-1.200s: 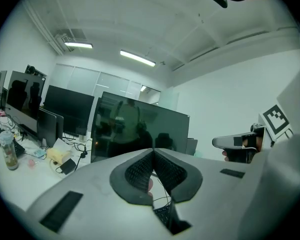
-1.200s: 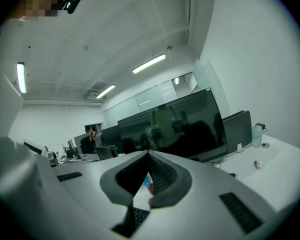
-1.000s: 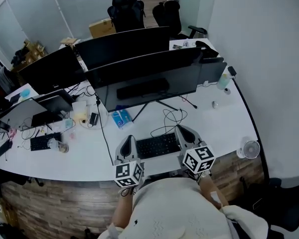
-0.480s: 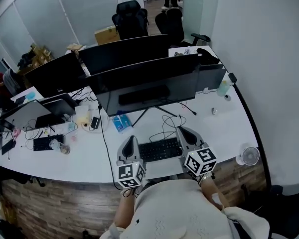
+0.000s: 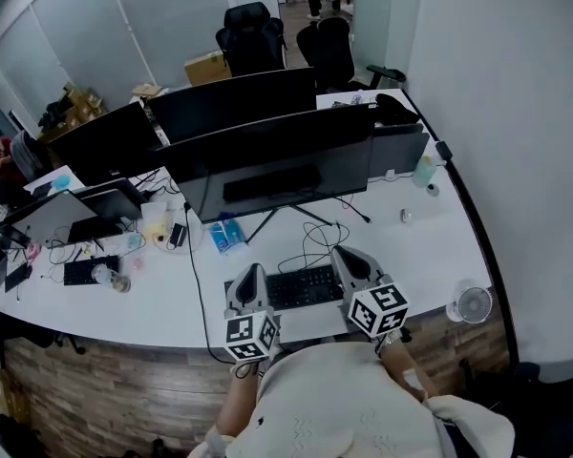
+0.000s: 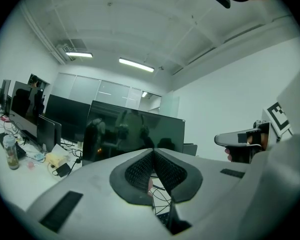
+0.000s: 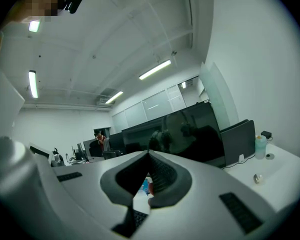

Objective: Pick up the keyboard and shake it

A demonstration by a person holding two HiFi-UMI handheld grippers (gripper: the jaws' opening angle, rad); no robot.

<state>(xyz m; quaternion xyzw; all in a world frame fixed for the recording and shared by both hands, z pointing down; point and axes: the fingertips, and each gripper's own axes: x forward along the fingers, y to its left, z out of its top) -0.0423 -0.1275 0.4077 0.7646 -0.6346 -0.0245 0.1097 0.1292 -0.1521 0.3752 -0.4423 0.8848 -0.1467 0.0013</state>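
I see the flat black keyboard (image 5: 296, 286) crosswise over the front of the curved white counter (image 5: 420, 246), in front of the wide dark monitor (image 5: 277, 165). A loop of thin black cable (image 5: 315, 248) lies between the two. My left claw (image 5: 249, 275) is at the keyboard's left end and my right claw (image 5: 348, 258) at its right end, both pointing roughly level towards the monitor. In each gripper view the ribbed pads meet at the tips, so both claws are closed together. I cannot tell whether either pinches the keyboard's edge. A small white fan (image 5: 472, 304) stands well off to the right
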